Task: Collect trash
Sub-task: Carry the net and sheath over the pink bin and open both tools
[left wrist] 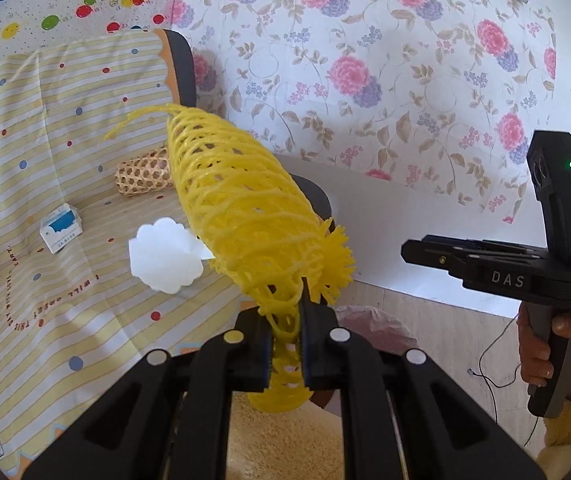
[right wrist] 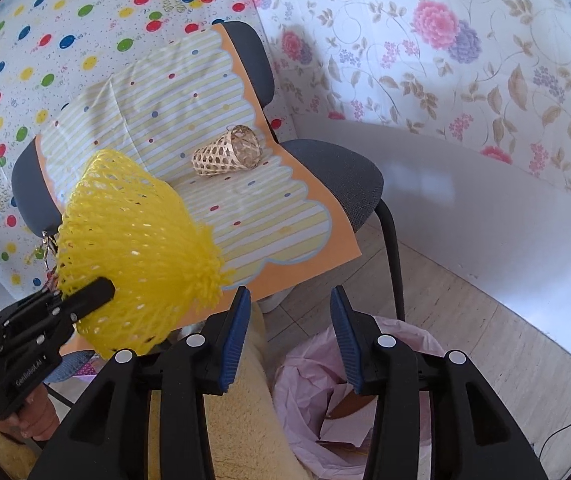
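Left tool (left wrist: 285, 344) pinches yellow foam net (left wrist: 245, 200) by one end | right tool (right wrist: 291, 336) agape, empty | pink-lined bin (right wrist: 313, 400) below right tool | risk: floppy net snags rim, misses.

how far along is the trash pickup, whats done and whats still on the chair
Done: paper scraps already lie in the pink-lined bin. In hand: the left gripper is shut on the yellow foam net; the right gripper is open and empty above the bin. Left on the chair's striped cloth: a white cutout, a small blue-and-white box and a woven basket, which may not be trash.
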`<control>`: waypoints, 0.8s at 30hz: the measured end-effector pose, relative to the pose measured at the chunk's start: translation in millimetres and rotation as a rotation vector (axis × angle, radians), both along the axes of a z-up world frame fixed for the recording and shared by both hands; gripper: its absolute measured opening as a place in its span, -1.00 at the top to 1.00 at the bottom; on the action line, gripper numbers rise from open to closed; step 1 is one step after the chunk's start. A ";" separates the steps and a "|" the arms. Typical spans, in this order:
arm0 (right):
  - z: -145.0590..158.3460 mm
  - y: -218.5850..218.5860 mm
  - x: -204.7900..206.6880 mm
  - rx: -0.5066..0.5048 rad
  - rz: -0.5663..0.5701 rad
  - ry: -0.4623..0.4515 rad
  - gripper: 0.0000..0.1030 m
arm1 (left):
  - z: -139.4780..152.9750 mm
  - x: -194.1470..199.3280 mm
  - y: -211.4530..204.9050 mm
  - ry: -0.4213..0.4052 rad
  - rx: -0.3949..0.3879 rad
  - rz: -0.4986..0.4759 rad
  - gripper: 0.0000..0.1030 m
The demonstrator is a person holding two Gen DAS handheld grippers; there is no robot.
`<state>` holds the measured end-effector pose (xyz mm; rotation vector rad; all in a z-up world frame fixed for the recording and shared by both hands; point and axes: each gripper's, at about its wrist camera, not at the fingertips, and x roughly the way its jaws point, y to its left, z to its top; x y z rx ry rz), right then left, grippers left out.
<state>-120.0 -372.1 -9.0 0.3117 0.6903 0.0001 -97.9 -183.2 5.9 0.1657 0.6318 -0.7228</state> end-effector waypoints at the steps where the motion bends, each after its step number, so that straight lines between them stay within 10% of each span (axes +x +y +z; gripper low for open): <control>1: 0.5 -1.9 -1.3 -0.001 -0.008 0.000 0.14 | -2.0 -2.4 -4.7 0.007 0.004 -0.024 0.84; 11: 11.9 -36.4 -36.5 -0.023 -0.114 -0.033 0.14 | -21.2 -40.6 -78.2 -0.007 0.111 -0.319 0.82; 17: 12.9 -57.0 -51.5 -0.021 -0.165 -0.040 0.14 | -48.0 -25.5 -103.6 0.094 0.174 -0.320 0.21; 24: 8.0 -62.7 -49.6 -0.009 -0.163 -0.032 0.14 | -47.3 -10.4 -96.2 0.124 0.162 -0.264 0.09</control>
